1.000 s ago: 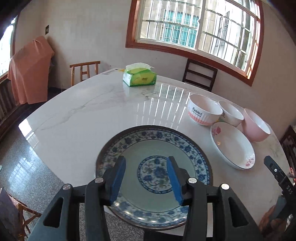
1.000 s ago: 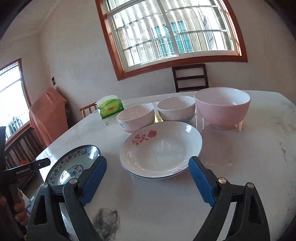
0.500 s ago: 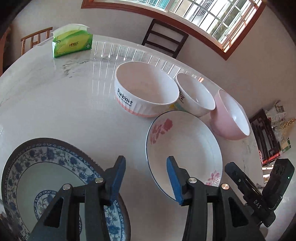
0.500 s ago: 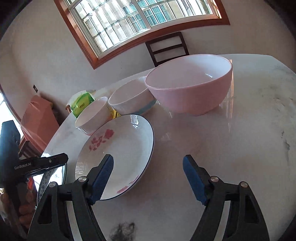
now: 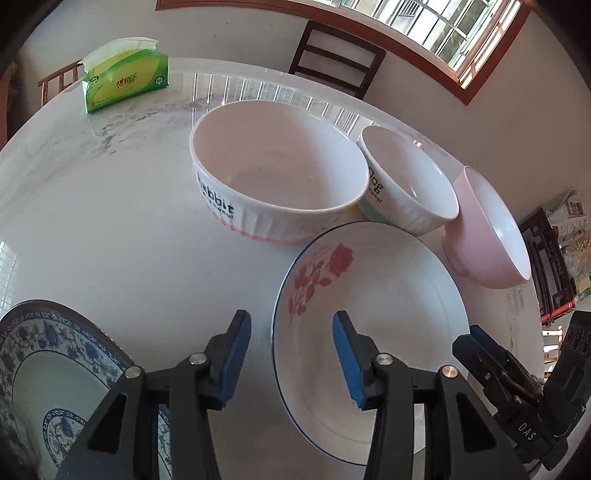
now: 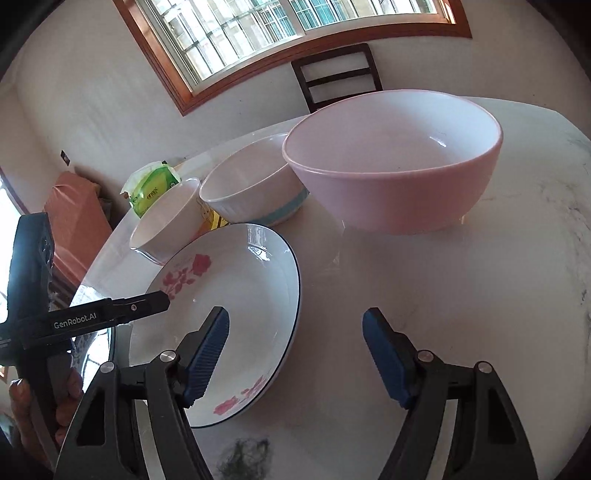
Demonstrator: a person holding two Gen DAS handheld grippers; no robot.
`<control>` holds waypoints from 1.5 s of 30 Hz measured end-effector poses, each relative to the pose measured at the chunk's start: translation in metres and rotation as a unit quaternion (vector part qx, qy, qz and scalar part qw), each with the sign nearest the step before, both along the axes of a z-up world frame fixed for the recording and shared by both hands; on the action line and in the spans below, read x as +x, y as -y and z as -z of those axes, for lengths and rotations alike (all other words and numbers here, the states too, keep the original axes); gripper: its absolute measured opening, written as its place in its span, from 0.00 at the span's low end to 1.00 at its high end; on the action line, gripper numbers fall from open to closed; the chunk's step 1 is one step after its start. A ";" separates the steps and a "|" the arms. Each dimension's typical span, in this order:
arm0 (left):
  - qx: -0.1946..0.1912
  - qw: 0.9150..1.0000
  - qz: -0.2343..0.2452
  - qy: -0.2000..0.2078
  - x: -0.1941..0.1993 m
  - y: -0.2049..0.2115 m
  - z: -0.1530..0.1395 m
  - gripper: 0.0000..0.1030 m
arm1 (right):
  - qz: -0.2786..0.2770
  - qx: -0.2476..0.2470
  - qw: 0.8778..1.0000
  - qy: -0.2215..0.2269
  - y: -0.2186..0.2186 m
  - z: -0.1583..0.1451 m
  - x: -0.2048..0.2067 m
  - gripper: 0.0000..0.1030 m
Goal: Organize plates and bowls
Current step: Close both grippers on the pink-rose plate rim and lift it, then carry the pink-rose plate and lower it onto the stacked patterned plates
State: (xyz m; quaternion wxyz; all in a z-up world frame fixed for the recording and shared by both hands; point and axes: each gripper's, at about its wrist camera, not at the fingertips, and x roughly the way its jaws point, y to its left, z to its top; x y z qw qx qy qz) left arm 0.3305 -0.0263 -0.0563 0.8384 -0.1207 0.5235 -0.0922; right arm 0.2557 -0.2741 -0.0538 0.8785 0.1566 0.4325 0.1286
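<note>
Marble table [image 5: 110,229] under a barred window [image 6: 258,29]; both tools spread, the right closing.

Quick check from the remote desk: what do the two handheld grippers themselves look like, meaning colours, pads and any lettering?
Both are black plastic. The left gripper and right gripper each have two angular, cut-out finger arms with silver pivot screws and ribbed blue pads. White "GenRobot.AI" lettering runs along the left one's side, seen from the right wrist; "DAS" shows on the right one. No cables or sleeves visible.

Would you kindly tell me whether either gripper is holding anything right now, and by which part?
Nothing is held: the left gripper and right gripper stand open above the white rose-patterned plate.
</note>
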 end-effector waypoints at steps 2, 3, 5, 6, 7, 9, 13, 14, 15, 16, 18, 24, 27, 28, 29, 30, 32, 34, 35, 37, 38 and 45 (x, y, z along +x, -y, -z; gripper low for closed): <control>0.007 1.000 0.004 -0.003 -0.001 -0.001 0.002 0.45 | -0.003 -0.003 1.000 -0.005 -0.001 0.001 0.002 0.67; 0.016 1.000 0.006 0.000 -0.001 0.002 0.003 0.45 | -0.005 -0.006 1.000 -0.008 -0.003 0.002 0.004 0.67; 0.027 1.000 0.014 0.003 -0.002 0.009 0.005 0.45 | -0.009 -0.013 1.000 -0.013 -0.005 0.003 0.006 0.64; 0.032 0.999 0.019 0.006 -0.003 0.013 0.005 0.45 | -0.012 -0.016 1.000 -0.016 -0.007 0.003 0.007 0.62; 0.042 0.999 0.019 0.009 -0.006 0.014 0.006 0.43 | -0.016 -0.022 1.000 -0.015 -0.009 0.003 0.007 0.57; 0.063 0.998 0.014 0.020 -0.009 0.020 0.006 0.33 | -0.028 -0.033 0.999 -0.017 -0.015 0.004 0.008 0.44; 0.061 0.998 -0.008 0.029 -0.013 0.018 0.007 0.27 | -0.050 -0.057 0.997 -0.010 -0.024 0.004 0.005 0.29; 0.060 0.998 -0.011 0.029 -0.013 0.017 0.007 0.26 | -0.052 -0.054 0.997 -0.010 -0.023 0.004 0.004 0.29; 0.058 0.998 -0.013 0.028 -0.014 0.016 0.007 0.26 | -0.054 -0.049 0.997 -0.011 -0.021 0.004 0.004 0.29; 0.057 0.998 -0.014 0.028 -0.016 0.016 0.008 0.26 | -0.055 -0.046 0.997 -0.011 -0.020 0.004 0.003 0.28; 0.053 0.998 -0.014 0.028 -0.019 0.016 0.008 0.25 | -0.054 -0.049 0.997 -0.011 -0.018 0.003 0.001 0.27; 0.035 0.999 -0.021 0.025 -0.038 0.015 0.006 0.23 | -0.050 -0.049 0.998 -0.007 -0.017 0.002 -0.010 0.27; 0.028 0.999 -0.021 0.024 -0.045 0.017 0.003 0.23 | -0.045 -0.043 0.998 -0.007 -0.014 0.001 -0.016 0.27; 0.027 0.999 -0.020 0.026 -0.049 0.017 0.002 0.23 | -0.045 -0.041 0.998 -0.007 -0.013 0.001 -0.019 0.27; 0.025 0.999 -0.019 0.027 -0.051 0.017 0.001 0.23 | -0.043 -0.038 0.998 -0.007 -0.012 0.001 -0.022 0.27; 0.023 0.999 -0.018 0.028 -0.055 0.018 0.000 0.23 | -0.040 -0.035 0.999 -0.006 -0.011 0.000 -0.025 0.27; 0.019 0.999 -0.016 0.030 -0.063 0.019 0.000 0.23 | -0.036 -0.031 0.999 -0.005 -0.009 0.000 -0.032 0.27; 0.017 0.999 -0.014 0.033 -0.071 0.020 -0.002 0.23 | -0.033 -0.025 0.999 -0.005 -0.006 0.000 -0.038 0.27; 0.016 0.999 -0.013 0.034 -0.075 0.021 -0.002 0.23 | -0.031 -0.023 0.999 -0.005 -0.005 0.000 -0.042 0.27; 0.014 0.999 -0.011 0.036 -0.082 0.022 -0.004 0.23 | -0.029 -0.020 0.999 -0.004 -0.003 -0.001 -0.047 0.27; 0.013 0.999 -0.010 0.036 -0.085 0.022 -0.005 0.23 | -0.028 -0.018 0.999 -0.004 -0.003 -0.001 -0.051 0.27; 0.011 0.999 -0.008 0.049 -0.108 0.021 -0.016 0.23 | -0.021 -0.003 1.000 -0.005 -0.001 -0.002 -0.072 0.27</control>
